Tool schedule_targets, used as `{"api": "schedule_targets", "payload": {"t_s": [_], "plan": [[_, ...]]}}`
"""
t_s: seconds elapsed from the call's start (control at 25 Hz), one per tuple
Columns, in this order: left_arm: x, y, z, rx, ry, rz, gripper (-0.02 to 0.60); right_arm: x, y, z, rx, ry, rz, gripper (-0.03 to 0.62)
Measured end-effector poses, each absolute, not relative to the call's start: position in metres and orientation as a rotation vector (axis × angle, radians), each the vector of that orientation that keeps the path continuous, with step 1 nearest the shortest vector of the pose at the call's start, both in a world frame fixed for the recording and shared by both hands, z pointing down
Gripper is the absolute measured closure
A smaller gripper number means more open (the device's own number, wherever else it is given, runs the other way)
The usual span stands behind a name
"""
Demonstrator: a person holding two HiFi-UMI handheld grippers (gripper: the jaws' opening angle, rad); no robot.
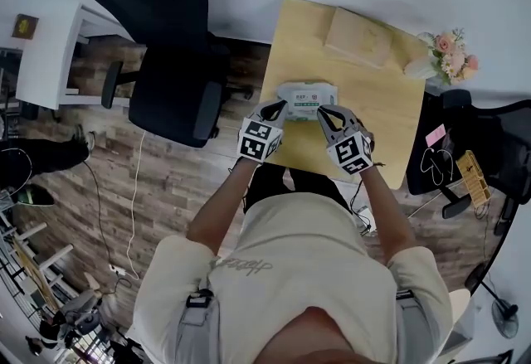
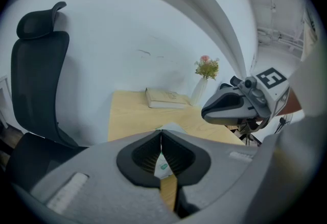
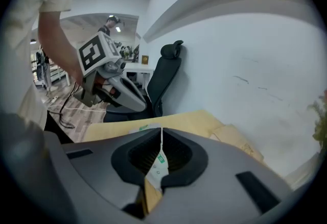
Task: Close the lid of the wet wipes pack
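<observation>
left gripper [image 1: 279,108] and right gripper [image 1: 325,112] both pinched closed, holding nothing, poised at near edge of wet wipes pack [image 1: 307,95]; lid too small to read, closing probably not yet done.

The light wooden table [image 1: 390,118] bears a wet wipes pack [image 1: 307,99], a book [image 1: 358,36] and a flower vase [image 1: 419,68].

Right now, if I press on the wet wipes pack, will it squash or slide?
The wet wipes pack looks like a soft film pouch, so it probably gives under pressure. Lying flat on the smooth wooden table, it shouldn't tip but may slide.
</observation>
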State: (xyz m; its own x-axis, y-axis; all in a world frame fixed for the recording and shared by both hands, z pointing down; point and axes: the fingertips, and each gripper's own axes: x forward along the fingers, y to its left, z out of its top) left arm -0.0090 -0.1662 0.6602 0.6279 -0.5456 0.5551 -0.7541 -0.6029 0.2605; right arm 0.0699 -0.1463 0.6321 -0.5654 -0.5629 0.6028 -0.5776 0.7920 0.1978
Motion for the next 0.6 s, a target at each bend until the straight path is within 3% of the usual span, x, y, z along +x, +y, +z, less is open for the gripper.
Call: {"api": "schedule_targets", "payload": {"t_s": [0.44,0.6], "plan": [[0.001,-0.181,0.733,2.276,-0.923,0.735,0.563,0.042,-0.146,0.711,0.496,-2.119,-0.188,0.588],[0.001,-0.181,0.747,2.244,-0.910,0.772,0.563,0.038,-0.144,0.729,0.413,-2.068,-0.226,0.549]]}}
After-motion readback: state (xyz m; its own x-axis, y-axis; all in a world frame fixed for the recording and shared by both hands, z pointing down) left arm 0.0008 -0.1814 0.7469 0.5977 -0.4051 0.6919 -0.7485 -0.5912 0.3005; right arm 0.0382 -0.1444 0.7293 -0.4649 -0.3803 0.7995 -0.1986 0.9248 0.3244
